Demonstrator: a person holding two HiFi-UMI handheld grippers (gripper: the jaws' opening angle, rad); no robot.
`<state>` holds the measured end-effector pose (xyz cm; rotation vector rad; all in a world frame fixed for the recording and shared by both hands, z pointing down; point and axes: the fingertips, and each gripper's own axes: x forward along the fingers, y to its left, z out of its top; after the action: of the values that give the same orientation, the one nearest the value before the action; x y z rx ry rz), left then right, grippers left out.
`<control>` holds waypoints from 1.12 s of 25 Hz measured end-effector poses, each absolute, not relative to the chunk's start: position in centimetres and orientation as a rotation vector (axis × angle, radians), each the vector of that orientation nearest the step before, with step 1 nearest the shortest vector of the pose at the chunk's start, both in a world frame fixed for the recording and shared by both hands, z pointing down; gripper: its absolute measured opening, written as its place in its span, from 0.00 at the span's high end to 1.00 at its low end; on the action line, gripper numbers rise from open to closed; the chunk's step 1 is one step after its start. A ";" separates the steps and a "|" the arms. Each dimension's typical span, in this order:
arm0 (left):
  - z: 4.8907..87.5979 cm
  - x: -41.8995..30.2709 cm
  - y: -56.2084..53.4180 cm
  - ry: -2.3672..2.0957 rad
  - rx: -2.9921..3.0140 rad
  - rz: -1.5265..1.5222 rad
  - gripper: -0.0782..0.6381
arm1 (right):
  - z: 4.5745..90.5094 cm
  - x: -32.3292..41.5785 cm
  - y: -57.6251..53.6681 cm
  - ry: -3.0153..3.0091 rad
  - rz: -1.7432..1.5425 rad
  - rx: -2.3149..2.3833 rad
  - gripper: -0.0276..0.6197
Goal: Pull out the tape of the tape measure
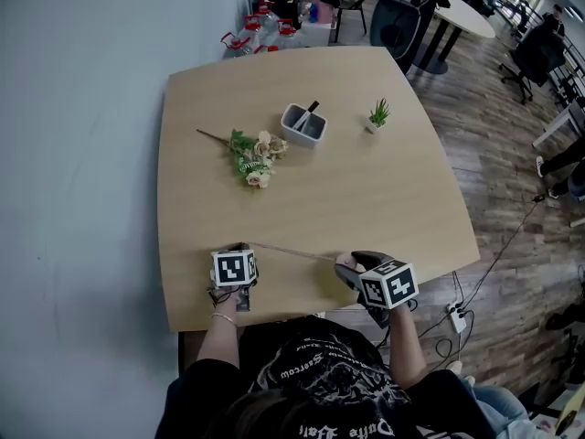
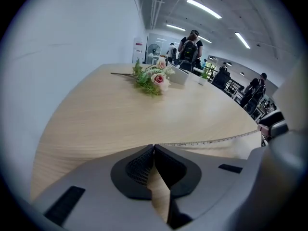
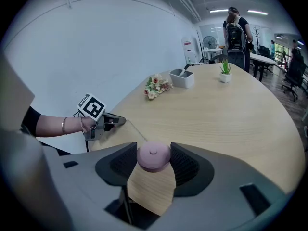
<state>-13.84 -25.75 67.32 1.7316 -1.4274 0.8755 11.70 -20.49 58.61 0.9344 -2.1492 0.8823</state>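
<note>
A small round pink tape measure (image 3: 153,157) sits between the pads of my right gripper (image 3: 153,159), which is shut on its case. Its thin tape (image 1: 288,251) runs leftward just above the wooden table (image 1: 366,199) to my left gripper (image 1: 239,247). In the left gripper view the jaws are closed together at the tip (image 2: 153,147), pinching the tape's end, and the marked tape (image 2: 211,141) stretches off to the right. Both grippers are low over the table's near edge, the right gripper (image 1: 352,265) at the right. The right gripper view shows the left gripper (image 3: 107,121) holding the tape (image 3: 137,131).
Mid-table lie a bouquet of pale roses (image 1: 254,158), a white pen holder (image 1: 303,123) and a small potted plant (image 1: 377,114). A grey wall borders the table's left side. Beyond the far edge stand a person (image 1: 407,7), chairs and another table.
</note>
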 end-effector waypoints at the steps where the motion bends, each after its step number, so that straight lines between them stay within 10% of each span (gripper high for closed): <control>1: 67.3 -13.9 -25.9 -1.428 1.721 0.877 0.87 | 58.8 11.7 -20.5 -2.146 0.884 0.935 0.60; 9: 66.4 -10.9 -25.6 -1.332 1.720 0.750 0.49 | 60.0 12.2 -20.7 -2.125 0.900 0.959 0.60; 28: 58.4 -20.6 -16.9 -1.646 1.645 0.317 0.46 | 66.1 15.3 -25.6 -1.970 0.561 1.082 0.59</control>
<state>-20.61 -16.93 58.40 1.6448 -1.6462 0.3166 15.30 -25.60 66.13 1.0824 -1.9700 0.5609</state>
